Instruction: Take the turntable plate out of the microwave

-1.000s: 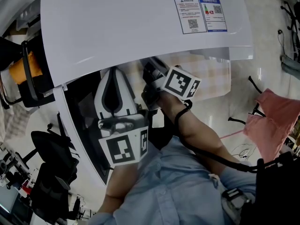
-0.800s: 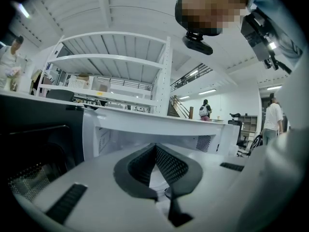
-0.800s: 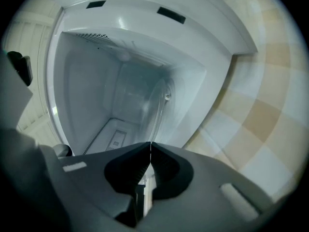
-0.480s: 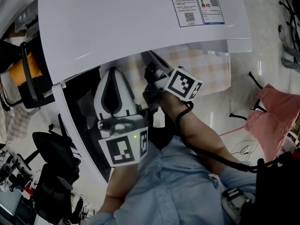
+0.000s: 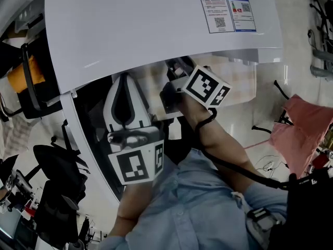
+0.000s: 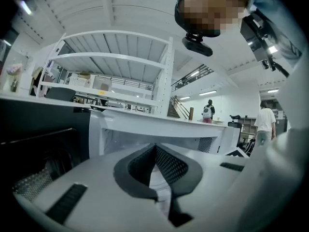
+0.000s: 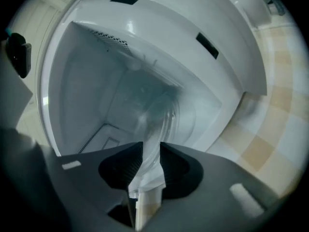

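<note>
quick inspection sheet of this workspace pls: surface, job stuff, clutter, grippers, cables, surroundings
surface: checked top under the microwave.
job's things: door open; glass plate inside the cavity, blurred.
clutter: nothing seen.
grippers: left gripper shut and empty, by the open door. right gripper reaches into the cavity; its jaws have just been opening and stand apart, with the plate's rim in the gap.
cables: black cable along the right arm; loose wires on the floor.
surroundings: black chairs, pink cloth, people far off.
</note>
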A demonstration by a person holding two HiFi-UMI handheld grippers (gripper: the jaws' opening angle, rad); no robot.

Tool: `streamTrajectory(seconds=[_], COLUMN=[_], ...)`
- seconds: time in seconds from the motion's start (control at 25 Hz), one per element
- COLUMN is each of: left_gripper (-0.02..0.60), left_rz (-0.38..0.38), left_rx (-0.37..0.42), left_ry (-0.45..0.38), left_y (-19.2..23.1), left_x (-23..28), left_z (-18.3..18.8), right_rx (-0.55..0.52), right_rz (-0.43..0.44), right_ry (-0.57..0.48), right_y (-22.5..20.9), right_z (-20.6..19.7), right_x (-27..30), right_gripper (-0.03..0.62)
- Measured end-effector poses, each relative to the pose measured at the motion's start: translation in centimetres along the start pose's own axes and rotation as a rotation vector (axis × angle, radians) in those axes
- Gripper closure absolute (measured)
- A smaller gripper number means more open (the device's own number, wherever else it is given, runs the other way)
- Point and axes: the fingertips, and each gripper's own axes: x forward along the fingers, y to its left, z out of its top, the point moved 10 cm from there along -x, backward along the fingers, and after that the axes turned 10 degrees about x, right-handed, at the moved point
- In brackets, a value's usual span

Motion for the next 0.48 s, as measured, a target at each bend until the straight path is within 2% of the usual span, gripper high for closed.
streamTrajectory(seconds=[0.08, 0.2, 0.32, 0.48], left_gripper=[0.574, 0.574, 0.574, 0.574], left_rz=[0.001, 0.002, 0.007, 0.006], left_rx=[-0.002, 0.0, 0.002, 0.004], left_ry=[-0.001, -0.008, -0.006, -0.011], left_y=[0.2, 0.5, 0.7, 0.9], left_x=[0.1, 0.3, 0.3, 0.2], left_z=[0.1, 0.1, -0.1, -0.2], right_rx=[0.041, 0.056, 0.045, -0.055], right_rz=[0.071, 0.236, 0.203, 0.108], right_ry=[-0.006, -0.006, -0.009, -0.038], right_y=[0.0, 1.0, 1.4, 1.2], right_z=[-0.1, 0.3, 0.1, 0.1], right_x=[0.3, 1.6, 2.0, 0.3], right_gripper=[0.479, 0.479, 0.472, 0.435])
